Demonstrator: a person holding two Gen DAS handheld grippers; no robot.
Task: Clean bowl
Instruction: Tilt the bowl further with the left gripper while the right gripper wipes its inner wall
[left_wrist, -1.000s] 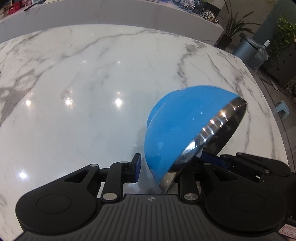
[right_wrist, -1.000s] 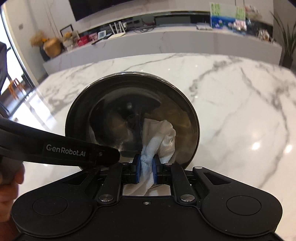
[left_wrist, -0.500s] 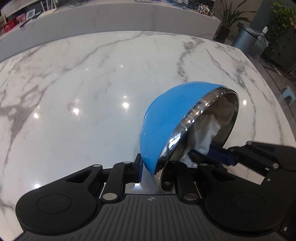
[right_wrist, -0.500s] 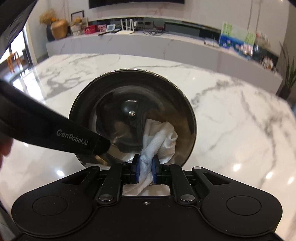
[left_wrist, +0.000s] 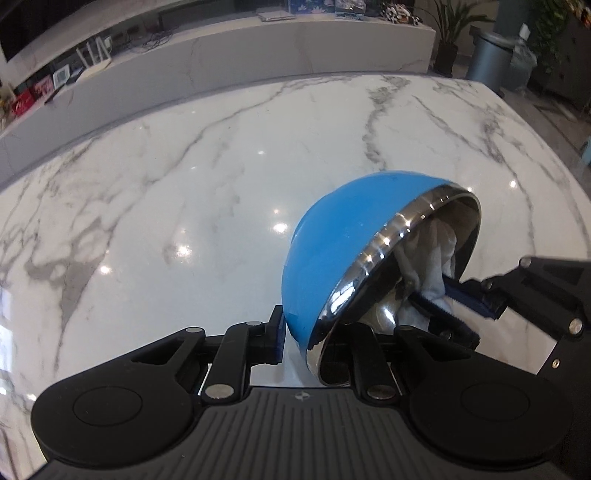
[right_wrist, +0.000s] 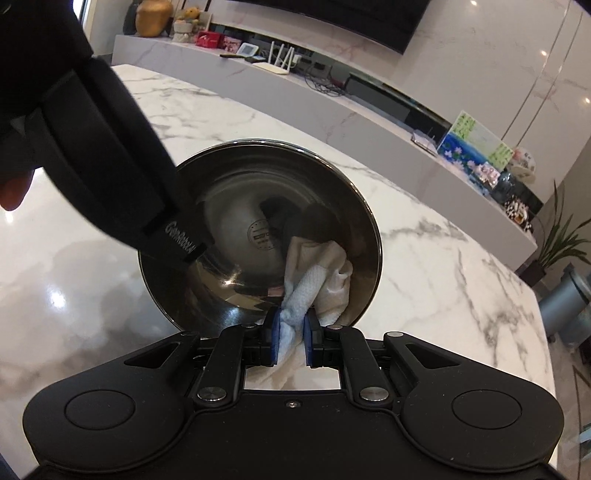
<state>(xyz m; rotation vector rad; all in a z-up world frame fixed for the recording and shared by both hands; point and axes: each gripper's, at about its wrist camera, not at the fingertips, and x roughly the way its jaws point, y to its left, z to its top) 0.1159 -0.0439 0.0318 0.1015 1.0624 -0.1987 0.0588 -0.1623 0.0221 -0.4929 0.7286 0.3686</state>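
On the left, the left gripper (left_wrist: 314, 343) is clamped on the rim of a round bowl (left_wrist: 332, 254), blue enamel outside and polished steel inside; one blue pad presses the blue outer wall and the other finger sits inside the rim. Its jaws have just been closing, with the rim between them. The bowl is held tipped on its side above the white, grey-veined marble worktop (left_wrist: 184, 177), its mouth turned to the right. Inside the mouth, against the lower right of the steel wall, lies a crumpled white paper towel (right_wrist: 317, 284). To the right, the right gripper (right_wrist: 290, 339) is clenched on the near end of that towel, its blue pads pinching the wad just at the bowl's lower rim. In the right wrist view the black body of the left gripper crosses the upper left, reaching the bowl's left edge.
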